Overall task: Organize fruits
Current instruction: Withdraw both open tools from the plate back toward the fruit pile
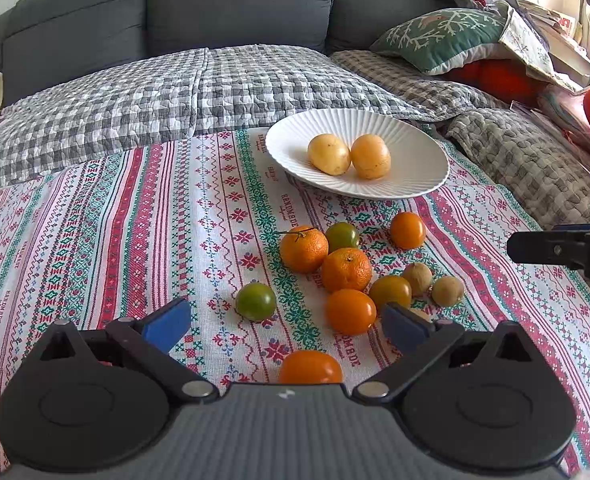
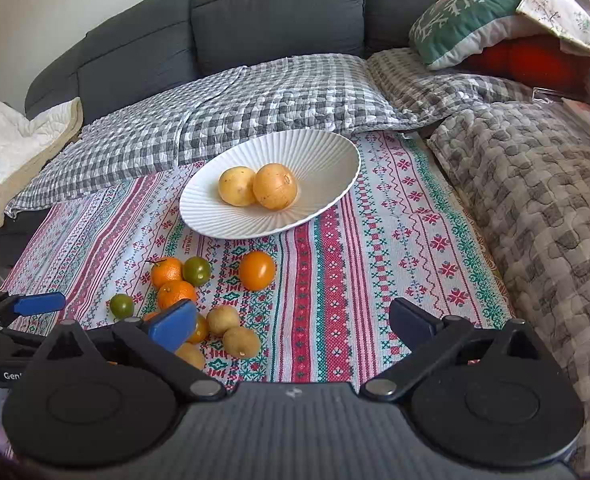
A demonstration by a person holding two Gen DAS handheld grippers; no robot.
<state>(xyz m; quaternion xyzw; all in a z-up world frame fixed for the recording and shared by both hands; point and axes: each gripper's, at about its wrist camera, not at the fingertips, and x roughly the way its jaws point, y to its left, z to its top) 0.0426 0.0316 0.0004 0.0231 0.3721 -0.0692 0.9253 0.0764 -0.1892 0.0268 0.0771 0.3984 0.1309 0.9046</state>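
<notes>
Fruits (image 1: 347, 268) lie clustered loose at centre frame on the striped cloth (image 1: 135, 220); two yellow ones already sit in the white plate (image 1: 423, 168) above, which we judge the collecting spot. Our left claw (image 1: 287, 326) and right claw (image 2: 291, 320) both gape apart, empty. The cloth repeats the woven word "HANDMADE".

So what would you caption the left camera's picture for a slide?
Open left gripper above loose fruit on a patterned cloth, two yellow fruits already on the white plate.
</notes>
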